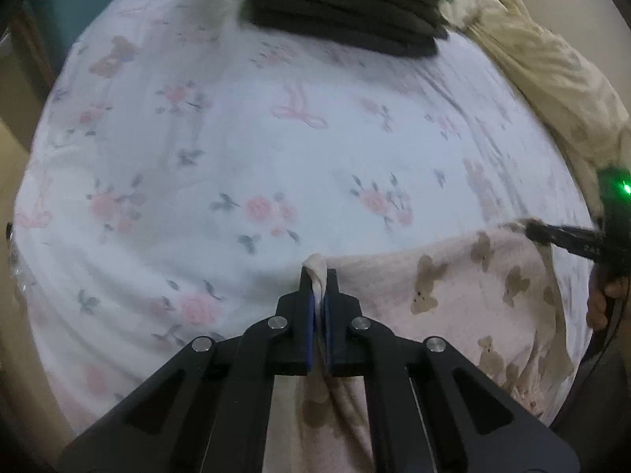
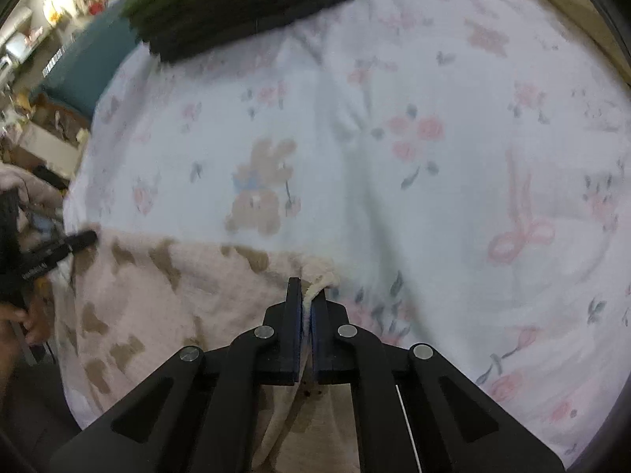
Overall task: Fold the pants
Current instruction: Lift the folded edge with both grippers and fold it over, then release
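Observation:
The pants (image 1: 445,287) are pale pink fleece with brown teddy bears. They hang stretched between both grippers above the near edge of the bed. My left gripper (image 1: 318,276) is shut on the left corner of their top edge. My right gripper (image 2: 307,289) is shut on the right corner, where a cream trim bunches out. The pants also show in the right wrist view (image 2: 157,295). The right gripper shows in the left wrist view (image 1: 532,230), and the left gripper in the right wrist view (image 2: 88,238).
The bed sheet (image 1: 276,157) is white with pink flowers and bows. A stack of folded dark green and black clothes (image 1: 347,4) lies at the far side. A crumpled cream garment (image 1: 544,63) lies at the far right. Room clutter (image 2: 35,39) is left of the bed.

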A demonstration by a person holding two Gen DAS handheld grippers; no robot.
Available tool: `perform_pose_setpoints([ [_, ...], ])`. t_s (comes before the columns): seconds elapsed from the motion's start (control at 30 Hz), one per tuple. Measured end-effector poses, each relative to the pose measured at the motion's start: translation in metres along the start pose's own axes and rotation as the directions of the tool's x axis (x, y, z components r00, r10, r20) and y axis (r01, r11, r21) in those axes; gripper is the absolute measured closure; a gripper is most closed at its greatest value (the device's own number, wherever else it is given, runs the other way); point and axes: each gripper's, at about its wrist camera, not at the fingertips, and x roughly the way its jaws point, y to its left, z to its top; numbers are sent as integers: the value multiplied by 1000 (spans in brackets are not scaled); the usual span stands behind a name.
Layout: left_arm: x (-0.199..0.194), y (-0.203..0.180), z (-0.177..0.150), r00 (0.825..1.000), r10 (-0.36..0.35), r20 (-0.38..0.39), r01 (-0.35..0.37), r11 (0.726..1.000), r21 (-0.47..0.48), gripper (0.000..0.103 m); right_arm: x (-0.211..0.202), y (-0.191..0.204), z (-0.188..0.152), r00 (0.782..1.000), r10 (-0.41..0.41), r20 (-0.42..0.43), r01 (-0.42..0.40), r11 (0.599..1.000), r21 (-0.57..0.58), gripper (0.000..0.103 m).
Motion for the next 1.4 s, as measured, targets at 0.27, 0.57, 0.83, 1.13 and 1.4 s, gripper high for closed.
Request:
perform_pose_setpoints([
  [0.27, -25, 4, 23, 985, 59, 161, -49, 997, -66, 101, -34, 11, 22, 972, -5, 233, 14, 999, -37, 100],
  [0.57, -40, -2, 15, 982, 57, 178, -52, 998, -34, 101, -46, 14, 14, 970, -3, 243, 11, 999, -34, 100],
  [0.83, -75, -24, -1, 975, 61, 213, -77, 995, 66, 101, -75, 27, -4, 969, -25, 248, 44, 996, -74, 100],
  [1.13, -109, -45, -30, 977, 81, 199, -113, 982, 153, 100, -106, 47, -45, 972, -46, 230, 85, 983, -164, 100],
  [1.4, -101, -66, -75, 979, 178, 95, -198, 935, 293, 99, -102, 57, -92, 988, -92, 126, 122, 960, -253, 100],
])
